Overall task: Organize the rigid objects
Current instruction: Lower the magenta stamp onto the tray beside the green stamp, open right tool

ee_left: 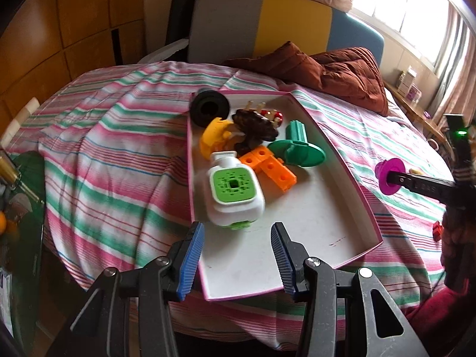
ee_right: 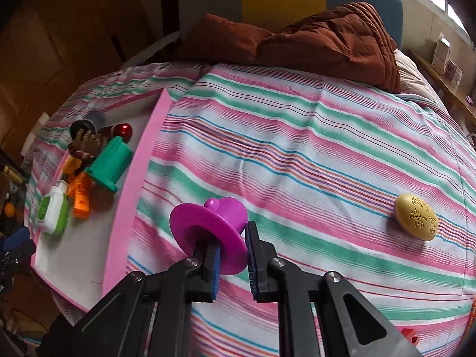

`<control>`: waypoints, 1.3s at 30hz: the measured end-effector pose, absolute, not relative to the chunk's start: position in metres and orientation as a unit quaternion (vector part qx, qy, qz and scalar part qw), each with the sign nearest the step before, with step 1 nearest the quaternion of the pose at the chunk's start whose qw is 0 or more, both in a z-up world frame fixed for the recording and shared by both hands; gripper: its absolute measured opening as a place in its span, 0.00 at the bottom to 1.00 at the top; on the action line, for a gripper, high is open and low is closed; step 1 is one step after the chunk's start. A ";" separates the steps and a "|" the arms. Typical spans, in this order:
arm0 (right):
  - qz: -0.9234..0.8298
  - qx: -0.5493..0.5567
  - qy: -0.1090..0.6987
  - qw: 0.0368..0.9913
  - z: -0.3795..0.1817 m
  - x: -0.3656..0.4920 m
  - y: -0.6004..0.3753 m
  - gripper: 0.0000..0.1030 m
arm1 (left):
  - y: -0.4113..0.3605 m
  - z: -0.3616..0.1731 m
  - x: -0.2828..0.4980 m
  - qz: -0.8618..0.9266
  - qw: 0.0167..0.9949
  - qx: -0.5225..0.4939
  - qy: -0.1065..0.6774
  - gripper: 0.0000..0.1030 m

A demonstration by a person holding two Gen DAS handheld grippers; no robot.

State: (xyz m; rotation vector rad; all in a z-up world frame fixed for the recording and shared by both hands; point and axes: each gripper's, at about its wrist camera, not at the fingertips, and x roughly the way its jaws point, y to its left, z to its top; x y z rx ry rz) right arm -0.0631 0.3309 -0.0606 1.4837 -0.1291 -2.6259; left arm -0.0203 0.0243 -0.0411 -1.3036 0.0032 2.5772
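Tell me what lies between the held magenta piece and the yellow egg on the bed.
Only bare striped bedsheet lies between the magenta flanged piece and the yellow egg-shaped object, as the right wrist view shows.

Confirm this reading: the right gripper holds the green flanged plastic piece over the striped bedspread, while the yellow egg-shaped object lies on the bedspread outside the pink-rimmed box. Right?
Not quite. The right gripper holds a magenta flanged plastic piece, not a green one, as the right wrist view shows. The rest stands: yellow egg-shaped object on the striped bedspread, outside the pink-rimmed box.
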 end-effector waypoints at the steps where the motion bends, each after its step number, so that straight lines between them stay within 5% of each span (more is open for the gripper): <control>1: -0.870 0.487 -0.042 0.072 -0.056 -0.060 0.324 0.13 | 0.022 -0.041 -0.020 0.886 0.124 -0.447 -0.001 0.46; 11: -0.867 0.460 0.015 0.190 -0.016 -0.042 0.220 0.13 | 0.006 -0.040 -0.018 0.887 0.119 -0.445 -0.018 0.46; 19: -0.843 0.514 0.038 0.154 -0.060 -0.076 0.192 0.16 | 0.002 -0.044 -0.018 0.885 0.119 -0.450 -0.025 0.46; 39: -0.845 0.510 0.032 0.155 -0.050 -0.052 0.198 0.38 | -0.001 -0.045 -0.015 0.886 0.115 -0.448 -0.022 0.46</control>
